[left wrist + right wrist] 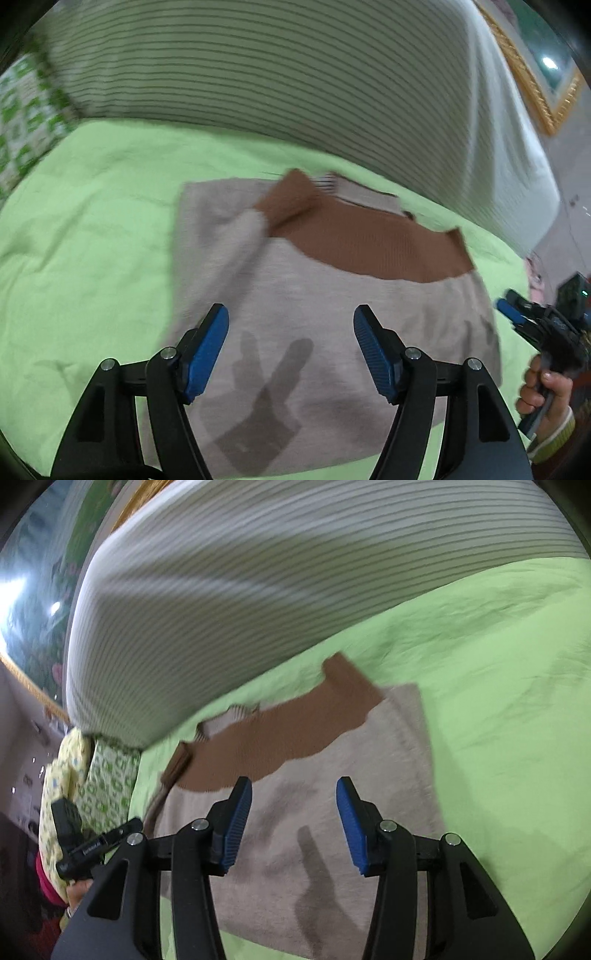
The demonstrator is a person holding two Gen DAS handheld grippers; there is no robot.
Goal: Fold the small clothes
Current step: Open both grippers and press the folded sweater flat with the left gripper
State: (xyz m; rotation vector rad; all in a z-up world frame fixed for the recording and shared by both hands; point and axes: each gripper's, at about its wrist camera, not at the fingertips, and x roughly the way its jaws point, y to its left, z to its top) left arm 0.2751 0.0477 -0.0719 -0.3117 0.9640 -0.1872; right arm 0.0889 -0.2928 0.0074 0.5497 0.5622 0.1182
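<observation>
A small beige sweater with a brown upper band lies flat on the green bedsheet; one sleeve is folded across its top. My left gripper is open and empty, hovering above the sweater's lower part and casting its shadow on it. The right gripper shows at the right edge of the left wrist view, held in a hand. In the right wrist view the same sweater lies under my right gripper, which is open and empty above it.
A big striped white pillow lies along the far side of the bed. A green patterned pillow sits at the far left, also seen in the right wrist view. A gold-framed picture hangs behind.
</observation>
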